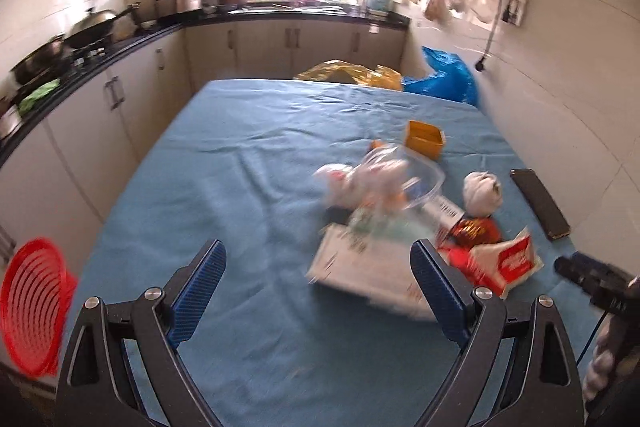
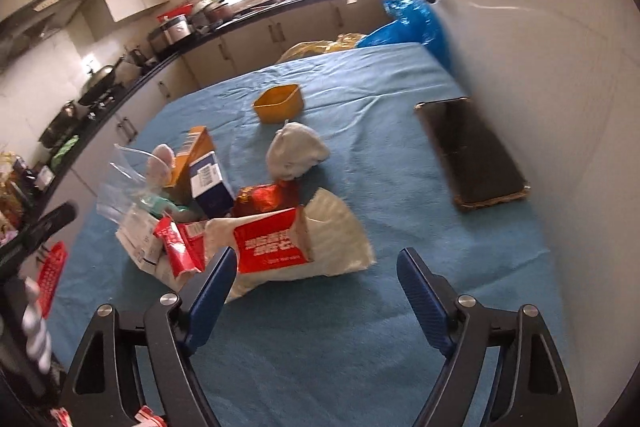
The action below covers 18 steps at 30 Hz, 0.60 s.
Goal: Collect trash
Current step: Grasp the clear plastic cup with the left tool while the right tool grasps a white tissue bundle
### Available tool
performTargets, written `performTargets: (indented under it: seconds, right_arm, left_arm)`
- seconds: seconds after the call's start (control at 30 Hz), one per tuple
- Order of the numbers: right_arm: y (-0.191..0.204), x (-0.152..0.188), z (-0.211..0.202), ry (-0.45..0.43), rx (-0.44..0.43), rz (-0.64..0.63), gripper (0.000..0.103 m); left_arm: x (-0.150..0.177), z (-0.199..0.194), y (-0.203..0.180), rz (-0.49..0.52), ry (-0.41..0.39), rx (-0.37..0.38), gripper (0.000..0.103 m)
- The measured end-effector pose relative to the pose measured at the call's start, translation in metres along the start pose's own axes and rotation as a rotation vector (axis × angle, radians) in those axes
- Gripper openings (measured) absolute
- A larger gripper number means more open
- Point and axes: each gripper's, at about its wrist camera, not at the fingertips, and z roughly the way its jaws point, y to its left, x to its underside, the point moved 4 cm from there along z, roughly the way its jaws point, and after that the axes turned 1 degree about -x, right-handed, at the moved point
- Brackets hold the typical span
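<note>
A heap of trash lies on the blue tablecloth (image 1: pixel 248 187): a white paper packet (image 1: pixel 360 267), a clear plastic tub (image 1: pixel 404 179), a crumpled white wad (image 1: pixel 482 193), shiny red foil (image 1: pixel 474 231) and a red-and-white bag (image 1: pixel 508 263). My left gripper (image 1: pixel 316 291) is open and empty, just short of the white packet. In the right wrist view, my right gripper (image 2: pixel 316 291) is open and empty, right next to the red-and-white bag (image 2: pixel 296 247). The wad (image 2: pixel 296 151), the foil (image 2: pixel 264 197), an orange and blue carton (image 2: pixel 202 167) and red wrappers (image 2: pixel 178 247) show there.
A red basket (image 1: pixel 34 307) sits off the table's left edge, also in the right wrist view (image 2: pixel 50 275). A yellow tub (image 2: pixel 278 103) and a dark phone (image 2: pixel 472 151) lie on the cloth. Blue (image 1: pixel 444 75) and yellow (image 1: pixel 352 73) bags sit at the far end. Kitchen counters run along the left; a wall stands on the right.
</note>
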Motion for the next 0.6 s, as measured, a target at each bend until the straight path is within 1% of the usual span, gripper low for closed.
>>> performTargets:
  seconds: [0.13,0.23,0.27,0.33,0.4,0.47,0.53,0.57,0.6]
  right_arm:
    - [0.000,-0.007,0.015,0.001,-0.003,-0.014,0.086]
    - [-0.003,-0.014,0.029,0.029,-0.042,0.001,0.086]
    - [-0.004,-0.016,0.035,0.042,-0.062,0.014,0.086]
    - [-0.007,-0.022,0.043,0.053,-0.074,0.039,0.086]
    - [-0.008,-0.032,0.043,0.038,-0.072,0.044,0.087]
    - [-0.007,-0.046,0.045,0.022,-0.064,0.041,0.087]
    - [-0.003,-0.061,0.057,0.036,-0.050,0.036,0.086]
    - [-0.003,-0.066,0.065,0.045,-0.038,0.039,0.086]
    - [-0.002,-0.071,0.074,0.056,-0.027,0.039,0.086]
  left_arm:
    - [-0.020,0.023,-0.012,0.013,0.025,0.056,0.093]
    - [-0.028,0.043,-0.021,0.035,0.061,0.100,0.093]
    - [-0.030,0.049,-0.022,0.038,0.075,0.108,0.093]
    - [-0.031,0.059,-0.023,0.033,0.098,0.124,0.093]
    - [-0.030,0.066,-0.025,0.025,0.123,0.148,0.093]
    - [-0.031,0.068,-0.028,0.028,0.126,0.173,0.093]
    - [-0.031,0.068,-0.031,0.036,0.124,0.185,0.093]
    - [-0.030,0.069,-0.034,0.039,0.125,0.197,0.091]
    - [-0.029,0.069,-0.036,0.042,0.130,0.207,0.084]
